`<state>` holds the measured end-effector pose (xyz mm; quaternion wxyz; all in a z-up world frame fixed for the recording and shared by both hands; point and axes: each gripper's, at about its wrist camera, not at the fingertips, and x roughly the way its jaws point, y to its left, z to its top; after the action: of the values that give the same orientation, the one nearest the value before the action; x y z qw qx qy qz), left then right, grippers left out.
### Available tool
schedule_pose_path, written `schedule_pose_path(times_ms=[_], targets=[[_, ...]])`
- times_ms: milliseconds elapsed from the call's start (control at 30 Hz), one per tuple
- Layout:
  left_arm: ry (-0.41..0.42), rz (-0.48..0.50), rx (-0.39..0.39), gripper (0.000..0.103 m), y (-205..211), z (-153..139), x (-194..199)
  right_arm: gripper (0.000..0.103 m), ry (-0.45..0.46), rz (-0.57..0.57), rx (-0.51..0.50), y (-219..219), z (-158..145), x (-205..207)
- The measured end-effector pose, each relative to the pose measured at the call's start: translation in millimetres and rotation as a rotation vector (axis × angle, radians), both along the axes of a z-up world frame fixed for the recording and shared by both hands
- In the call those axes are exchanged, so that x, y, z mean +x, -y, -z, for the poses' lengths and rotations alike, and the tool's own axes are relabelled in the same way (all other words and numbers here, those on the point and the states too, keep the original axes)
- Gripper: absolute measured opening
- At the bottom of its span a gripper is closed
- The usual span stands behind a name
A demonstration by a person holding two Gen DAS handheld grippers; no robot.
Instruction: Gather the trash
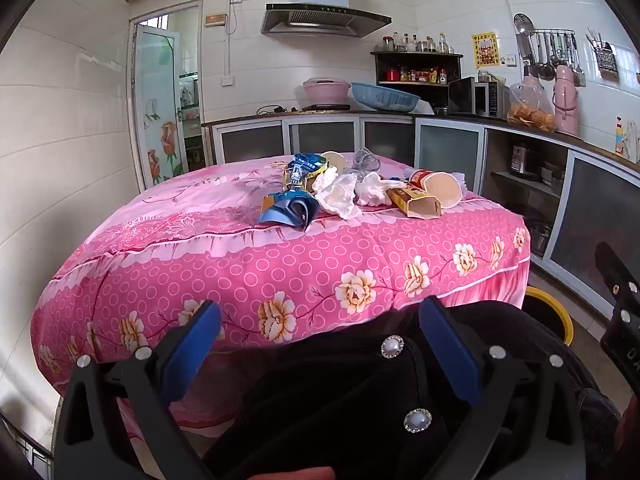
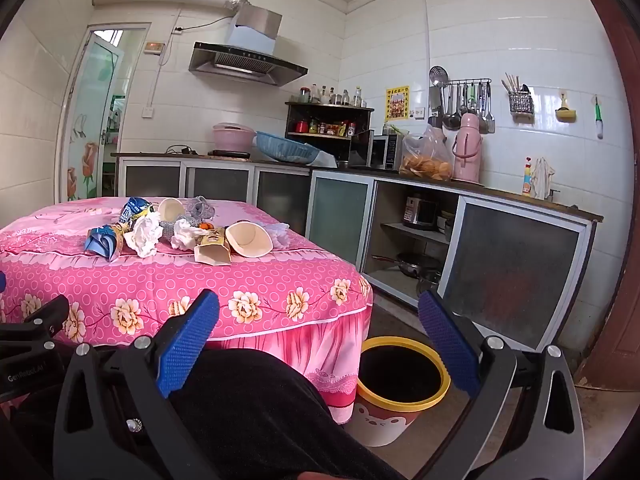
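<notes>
A pile of trash lies on the table with the pink floral cloth (image 1: 280, 264) (image 2: 240, 280): a blue wrapper (image 1: 288, 208) (image 2: 100, 242), crumpled white tissues (image 1: 340, 196) (image 2: 144, 236), a yellow carton (image 1: 416, 202) (image 2: 212, 250), a tipped paper cup (image 1: 440, 188) (image 2: 250, 240) and a blue snack bag (image 1: 304, 168) (image 2: 134, 208). A yellow-rimmed bin (image 2: 400, 392) (image 1: 548, 312) stands on the floor by the table's right corner. My left gripper (image 1: 320, 344) is open and empty, low before the table. My right gripper (image 2: 320, 340) is open and empty, left of the bin.
Kitchen counters (image 2: 440, 188) run along the back and right walls with glass-door cabinets, a microwave (image 2: 384, 152), a pink thermos (image 2: 468, 148) and a bag of food (image 2: 424, 160). The person's dark-clothed lap (image 2: 260, 408) fills the foreground. A glass door (image 2: 92, 120) stands at left.
</notes>
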<state>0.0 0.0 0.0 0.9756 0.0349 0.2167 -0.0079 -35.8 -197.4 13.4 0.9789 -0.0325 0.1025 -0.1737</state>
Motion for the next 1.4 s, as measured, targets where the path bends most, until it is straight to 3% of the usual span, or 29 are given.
schedule_pose_path(times_ms=[1400], targets=[[-0.014, -0.001, -0.013, 0.096, -1.5, -0.6, 0.0, 0.095, 0.0, 0.005, 0.007, 1.2, 0.9, 3.4]])
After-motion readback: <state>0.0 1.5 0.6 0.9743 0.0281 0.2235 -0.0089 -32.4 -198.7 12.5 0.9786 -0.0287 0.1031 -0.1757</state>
